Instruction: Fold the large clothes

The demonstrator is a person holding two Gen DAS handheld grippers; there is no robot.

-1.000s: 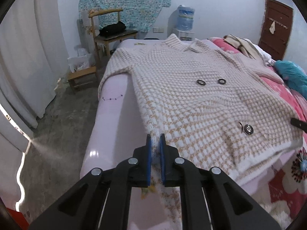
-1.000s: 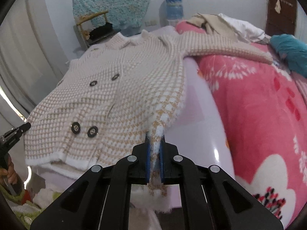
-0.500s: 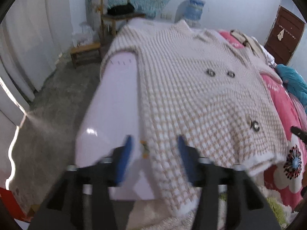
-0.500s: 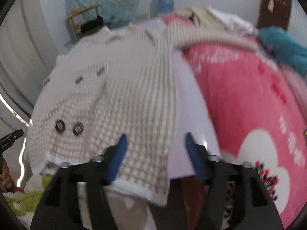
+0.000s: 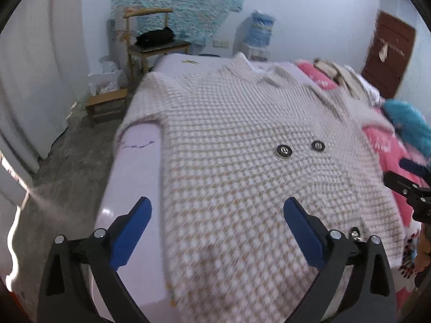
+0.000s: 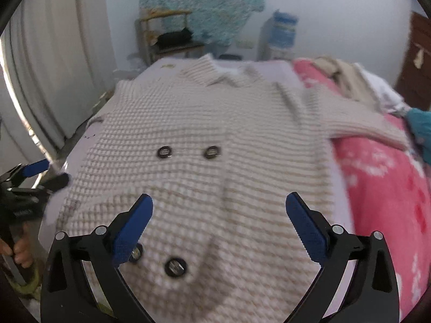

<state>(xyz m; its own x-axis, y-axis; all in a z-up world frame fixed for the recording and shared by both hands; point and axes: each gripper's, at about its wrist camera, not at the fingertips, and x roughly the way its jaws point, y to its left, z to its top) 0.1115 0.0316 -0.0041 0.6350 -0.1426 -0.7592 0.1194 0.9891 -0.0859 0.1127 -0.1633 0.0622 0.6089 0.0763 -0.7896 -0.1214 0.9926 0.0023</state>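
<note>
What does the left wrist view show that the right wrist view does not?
Only the left wrist view shows the low wooden stool and the whole brown door. Only the right wrist view shows a hand and the coat's right sleeve on the pink blanket. Both show the checked coat, the chair and each gripper opening, nothing between its fingers.

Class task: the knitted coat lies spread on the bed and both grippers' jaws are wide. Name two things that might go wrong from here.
1. The coat's hem hangs over the bed's near edge, so it may slide off.
2. The right sleeve sprawls across the pink quilt and could drag or bunch during a fold.
</note>
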